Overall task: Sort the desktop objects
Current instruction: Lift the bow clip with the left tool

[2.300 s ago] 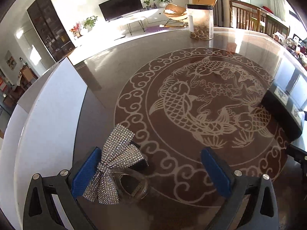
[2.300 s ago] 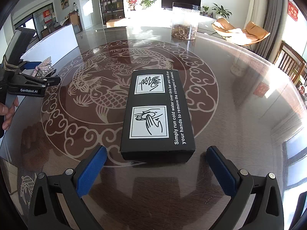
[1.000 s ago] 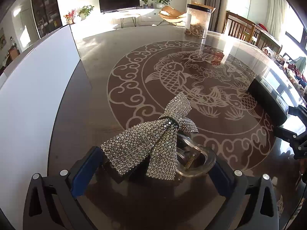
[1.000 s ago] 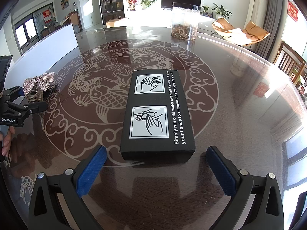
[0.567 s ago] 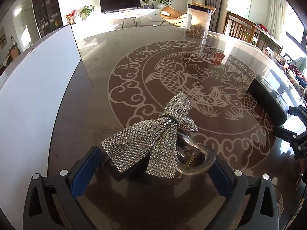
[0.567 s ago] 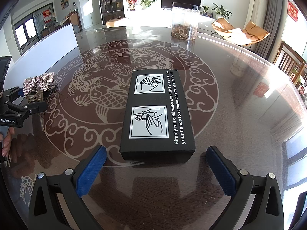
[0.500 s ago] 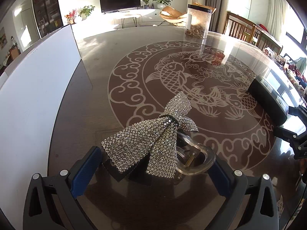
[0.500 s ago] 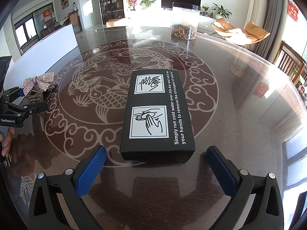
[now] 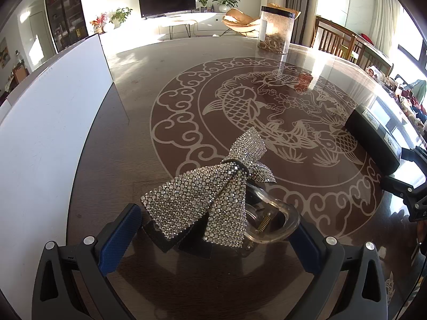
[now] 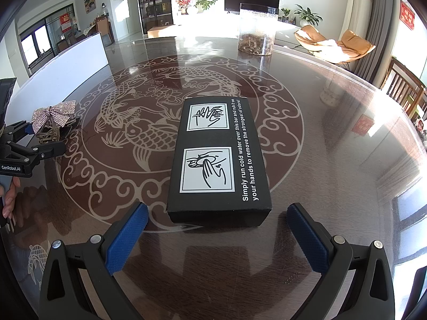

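straddling a rhinestone bow clip point(image 9: 213, 194), left gripper point(image 9: 216, 226) gapes wide, contact unclear; right gripper point(image 10: 216, 229) wide, empty.

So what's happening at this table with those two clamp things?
A person is tidying the table with a handheld gripper in each hand. The left gripper is open, its blue fingers on either side of a rhinestone bow hair clip lying on the table. The right gripper is open too, lined up just short of a black box. Nothing is gripped yet.
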{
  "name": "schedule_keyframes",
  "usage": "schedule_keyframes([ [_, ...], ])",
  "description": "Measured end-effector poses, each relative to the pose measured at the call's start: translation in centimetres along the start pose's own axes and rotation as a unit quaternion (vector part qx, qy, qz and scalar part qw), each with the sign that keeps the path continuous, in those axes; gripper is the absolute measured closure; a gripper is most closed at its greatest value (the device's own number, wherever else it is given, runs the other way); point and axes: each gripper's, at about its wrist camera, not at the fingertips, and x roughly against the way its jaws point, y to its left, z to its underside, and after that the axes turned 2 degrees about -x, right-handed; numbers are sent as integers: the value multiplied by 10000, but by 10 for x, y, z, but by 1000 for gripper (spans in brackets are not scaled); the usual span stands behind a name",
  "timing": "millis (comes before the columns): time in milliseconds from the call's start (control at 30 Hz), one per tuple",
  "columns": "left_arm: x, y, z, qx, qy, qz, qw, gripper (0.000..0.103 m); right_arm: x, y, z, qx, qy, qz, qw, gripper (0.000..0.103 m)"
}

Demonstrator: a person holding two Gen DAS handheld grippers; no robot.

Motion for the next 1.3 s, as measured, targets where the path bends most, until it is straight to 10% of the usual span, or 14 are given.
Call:
schedule_keyframes([
  [567, -11, 1, -22, -465, 145, 298, 9984, 0, 0, 0, 0, 1, 0, 0, 10000, 0],
  [667, -13, 8, -26, -169, 37, 221, 9996, 1, 0, 0, 0, 1, -1, 0, 10000, 0],
  [767, -4, 11, -20, 101, -153, -89, 9998, 28, 0, 0, 0, 1, -1, -2, 10000, 0],
  [1000, 23, 30, 21, 1463, -188, -972, 9843, 28, 0, 0, 0, -1, 0, -3, 10000, 0],
  [1133, 33, 31, 35, 1435, -152, -202, 9893, 5, 0, 0, 0, -1, 0, -2, 10000, 0],
  [1300, 40, 32, 44, 1187, 38, 139, 9928, 5, 0, 1, 0, 0, 0, -2, 10000, 0],
])
